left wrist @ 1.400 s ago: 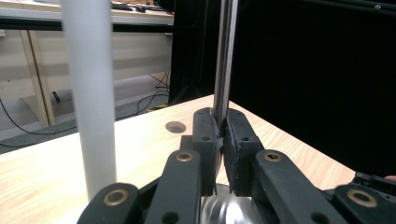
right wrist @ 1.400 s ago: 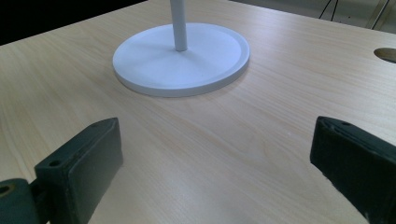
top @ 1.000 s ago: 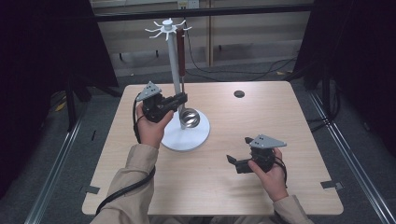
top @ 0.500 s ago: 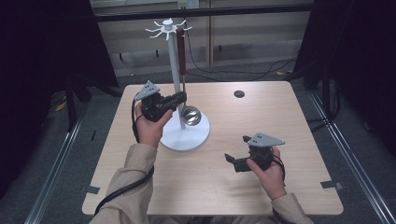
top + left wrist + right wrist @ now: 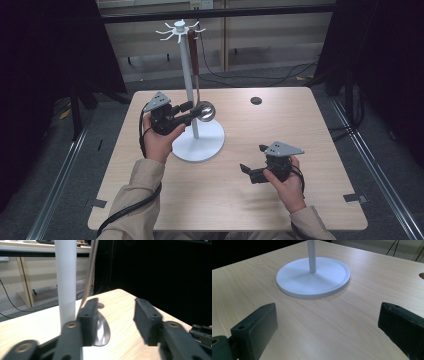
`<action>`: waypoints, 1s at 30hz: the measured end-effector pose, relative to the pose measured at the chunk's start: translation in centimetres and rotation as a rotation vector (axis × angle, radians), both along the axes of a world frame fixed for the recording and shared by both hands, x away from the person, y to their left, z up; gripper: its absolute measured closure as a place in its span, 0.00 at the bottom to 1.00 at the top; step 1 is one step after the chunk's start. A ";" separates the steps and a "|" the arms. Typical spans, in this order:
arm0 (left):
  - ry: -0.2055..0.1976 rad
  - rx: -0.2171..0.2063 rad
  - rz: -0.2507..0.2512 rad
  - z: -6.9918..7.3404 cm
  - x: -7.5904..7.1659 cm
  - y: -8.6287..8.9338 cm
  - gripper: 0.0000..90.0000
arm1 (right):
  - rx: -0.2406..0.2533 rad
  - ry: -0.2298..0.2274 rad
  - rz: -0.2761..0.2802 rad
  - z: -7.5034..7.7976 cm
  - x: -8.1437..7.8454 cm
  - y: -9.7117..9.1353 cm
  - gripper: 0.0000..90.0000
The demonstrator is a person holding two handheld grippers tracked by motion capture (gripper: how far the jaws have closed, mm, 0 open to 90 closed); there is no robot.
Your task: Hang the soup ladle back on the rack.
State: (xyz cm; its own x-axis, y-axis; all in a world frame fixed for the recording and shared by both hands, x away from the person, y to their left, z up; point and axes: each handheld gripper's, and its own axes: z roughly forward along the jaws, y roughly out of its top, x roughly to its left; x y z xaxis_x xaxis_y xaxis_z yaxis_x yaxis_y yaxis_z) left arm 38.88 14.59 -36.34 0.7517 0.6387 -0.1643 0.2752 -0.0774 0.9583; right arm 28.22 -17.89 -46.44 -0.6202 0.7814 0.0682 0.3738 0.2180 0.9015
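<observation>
- Now the ladle (image 5: 205,111) hangs by its brown handle from a hook at the top of the white stand (image 5: 198,145); its metal bowl is beside the pole, above the round base.
- Left gripper (image 5: 191,111): its jaws have just been opening and are now released. They stand at the level of the ladle's bowl, beside the pole.
- From the left gripper view, the ladle's thin stem (image 5: 89,277) runs down behind one pad; I cannot tell if it touches it. The gap between the pads holds nothing.
- Right gripper (image 5: 252,161): it rests low over the wooden table (image 5: 300,115), well apart from the stand, jaws wide apart and holding nothing.
</observation>
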 end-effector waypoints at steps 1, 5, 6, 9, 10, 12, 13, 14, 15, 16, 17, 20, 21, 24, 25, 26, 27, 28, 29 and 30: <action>-0.001 0.010 0.004 -0.1 -0.2 0.1 0.53 | 0.000 -0.001 -0.001 0.0 0.0 0.0 0.02; -0.001 0.016 0.014 -0.5 -0.8 0.5 0.40 | -0.007 0.002 0.006 -0.1 -0.1 0.0 0.02; -0.001 0.020 0.019 -0.6 -1.0 0.6 0.39 | -0.011 0.004 0.007 -0.1 -0.1 0.0 0.02; 0.003 0.042 0.031 -1.0 -1.4 0.9 0.32 | -0.013 0.006 -0.002 -0.1 -0.2 -0.1 0.02; -0.001 0.048 0.027 -1.2 -1.5 1.0 0.30 | -0.010 0.003 -0.003 0.0 -0.2 -0.1 0.02; 0.005 0.045 0.024 -1.6 -1.8 1.2 0.28 | -0.007 0.001 -0.003 0.1 -0.3 -0.1 0.02; 0.012 0.054 0.035 -1.7 -2.0 1.3 0.27 | -0.008 0.000 -0.004 0.1 -0.3 -0.1 0.02; 0.007 0.073 0.035 -1.9 -2.1 1.4 0.26 | -0.008 0.000 -0.002 0.1 -0.3 0.0 0.02; 0.005 0.062 0.023 -2.1 -2.3 1.5 0.25 | -0.008 0.001 -0.001 0.0 -0.3 0.0 0.02; 0.004 0.069 0.021 -2.3 -2.4 1.6 0.25 | -0.012 0.000 0.001 0.0 -0.2 0.0 0.02; 0.009 0.086 0.028 -2.4 -2.6 1.7 0.25 | -0.012 0.002 0.002 0.0 -0.2 0.0 0.02; 0.010 0.085 0.021 -3.1 -3.1 1.9 0.24 | -0.010 0.002 -0.001 0.0 -0.2 0.0 0.02; 0.010 0.078 0.015 -3.4 -3.1 1.9 0.23 | -0.010 0.001 -0.003 0.0 -0.2 -0.1 0.02; 0.021 0.081 0.018 -4.0 -3.4 2.2 0.22 | -0.011 0.001 0.000 0.0 -0.1 -0.2 0.02; 0.022 0.089 0.019 -4.1 -3.5 2.3 0.22 | -0.012 0.001 -0.003 0.0 -0.2 -0.3 0.02; 0.026 0.087 0.018 -4.3 -3.6 2.3 0.21 | -0.012 -0.001 -0.003 0.0 -0.1 -0.3 0.02; 0.026 0.091 0.017 -4.5 -3.6 2.5 0.21 | -0.014 -0.002 -0.006 0.0 -0.2 -0.3 0.02; 0.028 0.097 0.021 -4.7 -3.7 2.6 0.21 | -0.010 0.003 -0.007 0.0 -0.2 -0.3 0.02; 0.027 0.096 0.021 -4.9 -3.8 2.7 0.21 | -0.010 0.004 -0.007 0.0 -0.2 -0.3 0.02; 0.031 0.105 0.025 -5.0 -3.9 2.8 0.21 | -0.012 0.003 -0.007 0.0 -0.2 -0.3 0.02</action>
